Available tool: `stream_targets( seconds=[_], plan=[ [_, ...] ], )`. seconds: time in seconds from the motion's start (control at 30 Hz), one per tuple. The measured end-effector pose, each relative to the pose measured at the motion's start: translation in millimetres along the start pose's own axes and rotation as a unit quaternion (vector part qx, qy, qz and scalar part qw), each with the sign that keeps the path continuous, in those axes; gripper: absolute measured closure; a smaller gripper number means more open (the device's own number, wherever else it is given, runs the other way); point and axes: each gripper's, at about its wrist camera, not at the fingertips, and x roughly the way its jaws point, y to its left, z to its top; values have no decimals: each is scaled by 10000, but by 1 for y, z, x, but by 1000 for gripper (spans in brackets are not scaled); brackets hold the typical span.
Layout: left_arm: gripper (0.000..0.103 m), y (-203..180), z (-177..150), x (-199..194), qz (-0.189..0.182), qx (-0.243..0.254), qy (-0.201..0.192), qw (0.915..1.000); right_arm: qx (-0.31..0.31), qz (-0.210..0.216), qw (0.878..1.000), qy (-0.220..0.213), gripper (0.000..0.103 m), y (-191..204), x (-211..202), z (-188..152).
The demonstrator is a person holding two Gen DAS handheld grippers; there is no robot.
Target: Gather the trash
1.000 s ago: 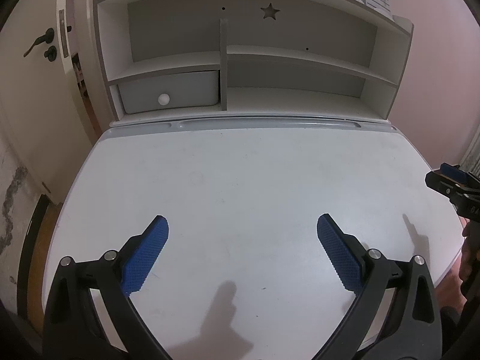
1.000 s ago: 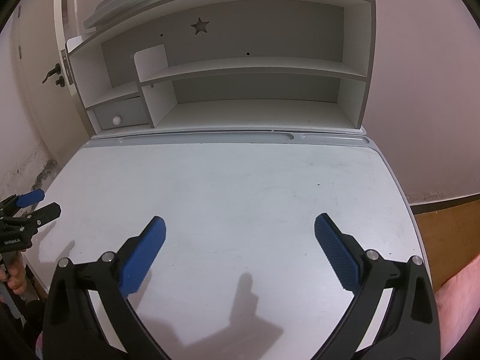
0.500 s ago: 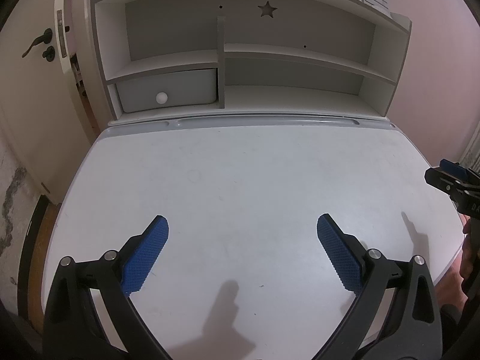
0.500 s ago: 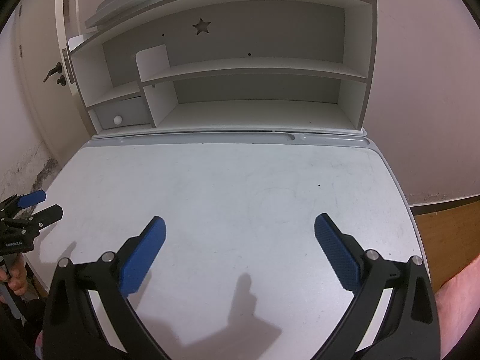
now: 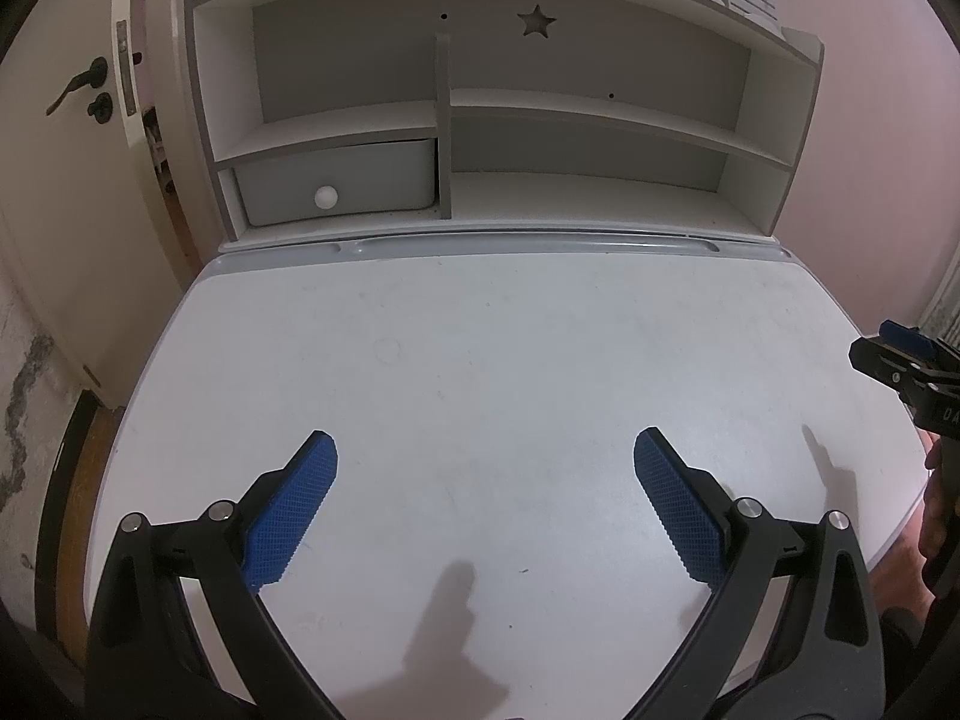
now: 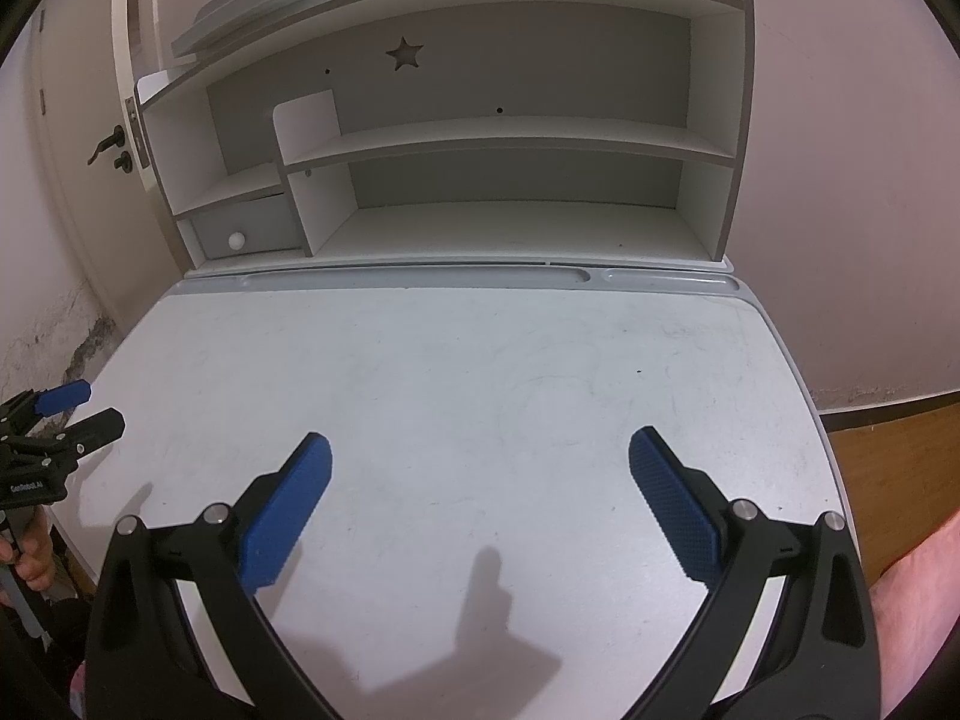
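Barely any change from the earlier frames: both views have drifted a little and the right gripper's tip sits slightly higher at the left view's right edge; jaw spread is unchanged on both. Left to right: a cream door (image 5: 78,192) with one dark handle (image 5: 81,84), then the white desk (image 5: 480,360) with its hutch (image 5: 480,120) at the back. The hutch has one star cutout (image 5: 536,21), one grey drawer (image 5: 336,183) in the lower left compartment with one round white knob (image 5: 326,196), and open shelves. The left gripper (image 5: 485,456) hovers over the near part of the desk, its two blue pads (image 5: 288,510) spread wide, holding nothing. The right gripper (image 6: 480,456) does the same in its own view, two blue fingers (image 6: 675,510) wide apart, nothing between them. Each gripper shows at the edge of the other's view: the left one (image 6: 60,414) at the far left, the right one (image 5: 900,360) at the far right. One hand (image 6: 27,552) grips the left gripper's handle. No trash is visible on the desk or shelves in either view, so its location cannot be told. Two grippers, four pads, one desk, one drawer. Wooden floor (image 6: 888,468) is at right.
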Motion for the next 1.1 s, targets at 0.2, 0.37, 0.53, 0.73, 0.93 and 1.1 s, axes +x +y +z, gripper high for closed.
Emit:
stream_targets(
  seconds=[0.2,0.37,0.53,0.73,0.93,1.1],
  plan=[
    [7,0,-1,-1,4,-7,1,10000,-6,-2,10000,4,7,0,0,0],
    [7,0,0,0,-4,-4,4,10000,-14,3,10000,8,7,0,0,-1],
    [7,2,1,1,-8,2,9,10000,-17,12,10000,17,7,-1,-1,-1],
    [7,2,2,2,-19,12,9,10000,-18,20,10000,23,7,-1,-1,-1],
    [7,2,1,2,-20,12,5,10000,-18,21,10000,22,7,-1,-1,-2],
    [7,2,0,1,-8,10,-5,10000,-9,20,10000,25,7,-1,0,-1]
  ],
)
